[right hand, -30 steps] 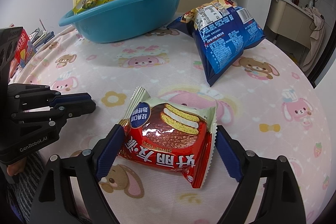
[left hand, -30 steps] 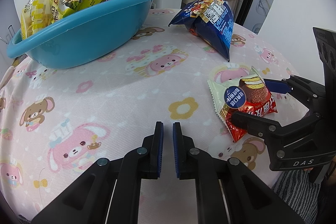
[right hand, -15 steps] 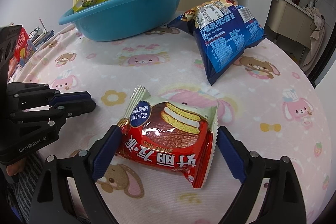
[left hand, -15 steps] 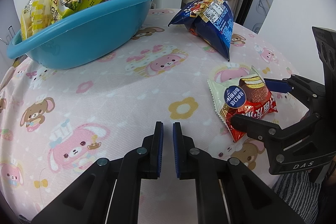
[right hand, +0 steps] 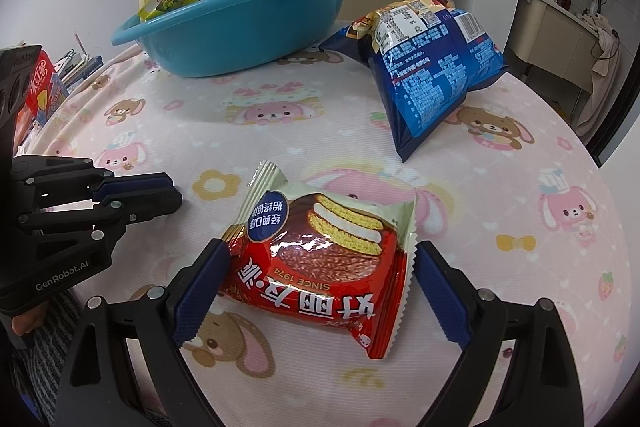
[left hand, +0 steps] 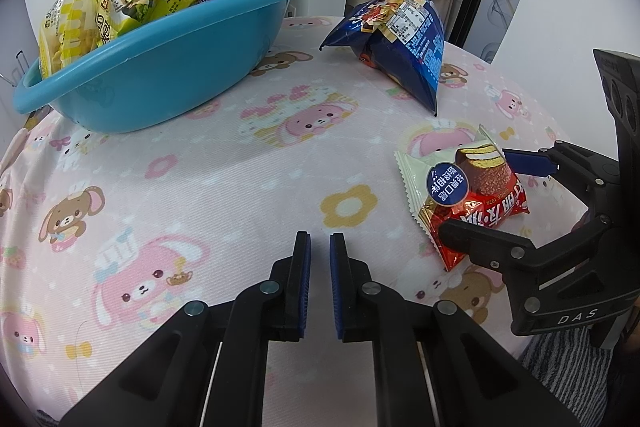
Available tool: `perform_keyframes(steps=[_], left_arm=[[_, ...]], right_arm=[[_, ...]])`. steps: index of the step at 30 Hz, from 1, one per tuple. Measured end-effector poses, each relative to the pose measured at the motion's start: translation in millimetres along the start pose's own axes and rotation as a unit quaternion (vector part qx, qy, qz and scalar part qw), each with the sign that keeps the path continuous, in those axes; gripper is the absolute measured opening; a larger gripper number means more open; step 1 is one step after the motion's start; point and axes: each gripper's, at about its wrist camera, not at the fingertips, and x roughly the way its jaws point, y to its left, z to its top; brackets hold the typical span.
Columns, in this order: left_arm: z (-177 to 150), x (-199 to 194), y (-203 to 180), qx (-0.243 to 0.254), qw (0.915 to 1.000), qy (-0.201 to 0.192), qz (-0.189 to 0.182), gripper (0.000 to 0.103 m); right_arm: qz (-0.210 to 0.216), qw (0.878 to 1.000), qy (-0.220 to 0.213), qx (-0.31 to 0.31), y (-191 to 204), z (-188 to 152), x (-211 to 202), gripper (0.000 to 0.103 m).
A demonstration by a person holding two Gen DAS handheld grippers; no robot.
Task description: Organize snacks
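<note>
A glossy red foil snack packet (right hand: 324,263) with pale green serrated ends, a round dark-blue label and a picture of a chocolate-coated cream cake lies flat near the table's (right hand: 500,187) front edge. The right tool (right hand: 320,291) straddles it with jaws spread wide, its blue pads clear of the wrapper on both sides. The left tool (left hand: 319,279) is nearly closed and empty, over the pink cartoon-animal tablecloth (left hand: 224,195).
</note>
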Motion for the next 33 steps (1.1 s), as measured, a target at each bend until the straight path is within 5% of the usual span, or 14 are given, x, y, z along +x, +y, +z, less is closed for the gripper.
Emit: perform_keyframes(steps=[33], left_arm=[[0.6, 1.3, -1.6, 0.001, 1.0000, 0.000, 0.001, 0.011]], right_arm=[[0.000, 1.000, 0.003, -0.001, -0.5, -0.7, 1.6, 0.094]])
